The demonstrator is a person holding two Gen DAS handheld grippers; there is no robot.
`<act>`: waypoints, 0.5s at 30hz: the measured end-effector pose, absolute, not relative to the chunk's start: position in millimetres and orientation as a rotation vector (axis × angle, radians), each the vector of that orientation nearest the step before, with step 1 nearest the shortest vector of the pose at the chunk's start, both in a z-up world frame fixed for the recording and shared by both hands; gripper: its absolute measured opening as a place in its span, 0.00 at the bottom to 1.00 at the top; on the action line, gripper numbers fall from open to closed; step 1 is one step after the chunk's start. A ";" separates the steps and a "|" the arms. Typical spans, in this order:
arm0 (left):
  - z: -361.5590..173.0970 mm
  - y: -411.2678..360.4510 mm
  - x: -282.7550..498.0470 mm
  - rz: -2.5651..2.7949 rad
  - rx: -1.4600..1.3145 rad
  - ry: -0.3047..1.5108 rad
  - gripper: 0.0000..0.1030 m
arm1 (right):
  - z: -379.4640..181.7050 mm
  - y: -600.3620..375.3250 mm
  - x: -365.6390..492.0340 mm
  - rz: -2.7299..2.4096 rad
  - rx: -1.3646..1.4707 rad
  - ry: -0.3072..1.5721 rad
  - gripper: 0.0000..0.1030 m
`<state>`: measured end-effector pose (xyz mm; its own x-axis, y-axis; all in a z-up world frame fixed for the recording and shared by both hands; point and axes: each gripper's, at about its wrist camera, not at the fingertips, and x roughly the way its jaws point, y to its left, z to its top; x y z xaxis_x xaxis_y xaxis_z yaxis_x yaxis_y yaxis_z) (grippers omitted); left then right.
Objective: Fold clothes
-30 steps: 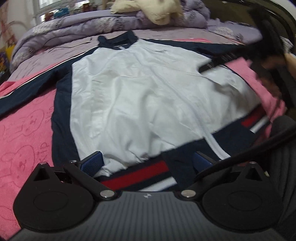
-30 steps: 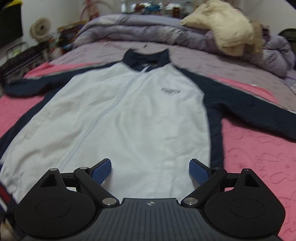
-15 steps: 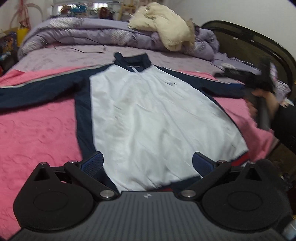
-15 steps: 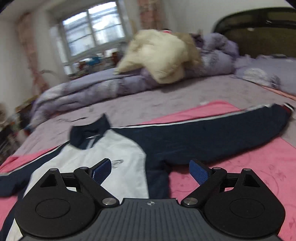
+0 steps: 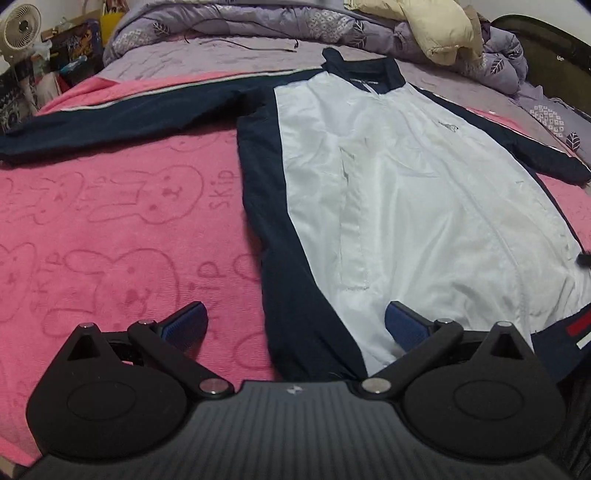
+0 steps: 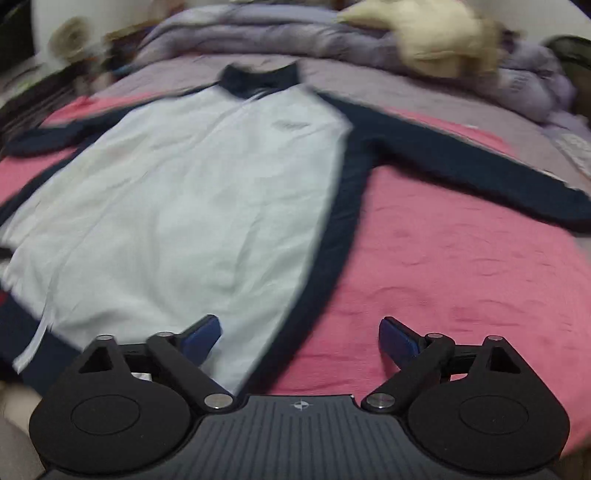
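Left gripper (image 5: 295,325) and right gripper (image 6: 300,334): both spread wide, nothing held, above the hem corners. Jacket (image 5: 406,203) flat, face up on pink blanket (image 5: 110,229), sleeves outstretched, collar toward the far purple quilt (image 5: 258,26).

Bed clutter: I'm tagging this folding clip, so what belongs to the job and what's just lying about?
Job:
jacket
left gripper, open
right gripper, open

Lying about:
pink blanket
purple quilt
cream coat
fan

Bed (image 5: 207,70): pink blanket (image 5: 110,221) under spread jacket (image 5: 406,192); purple quilt (image 5: 258,26), probably cream coat (image 5: 436,29) behind.
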<state>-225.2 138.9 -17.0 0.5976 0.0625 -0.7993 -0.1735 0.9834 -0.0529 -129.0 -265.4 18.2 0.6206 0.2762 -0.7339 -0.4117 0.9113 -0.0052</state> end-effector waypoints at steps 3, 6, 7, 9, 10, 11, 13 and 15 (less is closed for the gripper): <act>-4.3 133.8 -216.2 0.163 -0.082 0.892 1.00 | 47.7 -246.7 -127.8 0.477 -0.160 0.680 0.91; 1.0 131.5 -203.9 0.200 -0.067 0.890 1.00 | 49.4 -199.7 -119.2 0.579 -0.185 0.634 0.91; 0.6 131.4 -200.9 0.210 -0.066 0.899 1.00 | 42.3 -181.1 -117.9 0.607 -0.206 0.637 0.91; -12.9 132.1 -202.0 0.210 -0.075 0.966 1.00 | 27.4 -144.7 -115.1 0.661 -0.246 0.645 0.90; -18.9 132.7 -204.2 0.209 -0.084 0.990 1.00 | 20.5 -130.7 -115.4 0.687 -0.255 0.650 0.89; -21.7 134.4 -213.2 0.205 -0.111 0.970 1.00 | 18.4 -119.6 -115.2 0.710 -0.248 0.648 0.89; -24.2 136.0 -229.1 0.195 -0.144 0.946 1.00 | 19.7 -98.2 -111.8 0.753 -0.222 0.635 0.89; -24.1 133.4 -237.6 0.186 -0.132 0.944 1.00 | 21.2 -73.5 -104.1 0.784 -0.203 0.625 0.89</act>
